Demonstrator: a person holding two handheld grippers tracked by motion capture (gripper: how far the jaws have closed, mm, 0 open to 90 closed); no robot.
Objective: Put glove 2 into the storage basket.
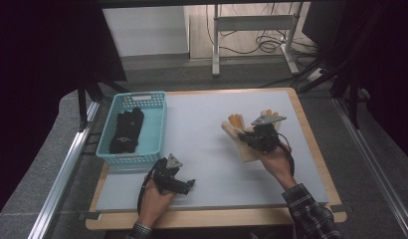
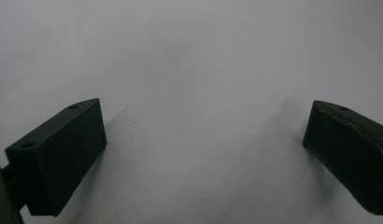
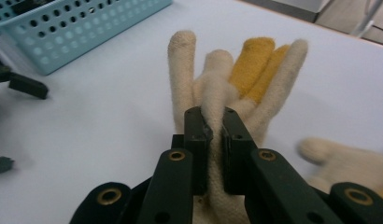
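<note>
The cream knitted work glove with yellow-tipped fingers (image 3: 217, 88) sits in the middle of the right gripper view, a fold of its fabric pinched between the two black jaws of the right tool (image 3: 212, 126), which are closed tight on it; the glove's fingers fan upward beyond the jaw tips toward the top of the frame. At the lower right of that view, a second cream glove (image 3: 348, 161) lies blurred on the table, just beside the tool. In the high view the gripped glove (image 1: 235, 124) appears right of centre, partly under the right tool (image 1: 256, 135), with its fingers pointing to the upper left and the person's right hand (image 1: 276, 162) behind the tool toward the lower right. The pale grey table (image 1: 207, 129) carries everything. At the left of the high view stands a light blue perforated plastic basket (image 1: 157, 129) holding a pair of black gloves (image 1: 126, 130). Below the basket, at the lower left, the left tool (image 1: 188, 184) rests near the table's front edge; in the left gripper view its jaws stand wide apart over bare table surface (image 2: 194, 70), gripping nothing.
</note>
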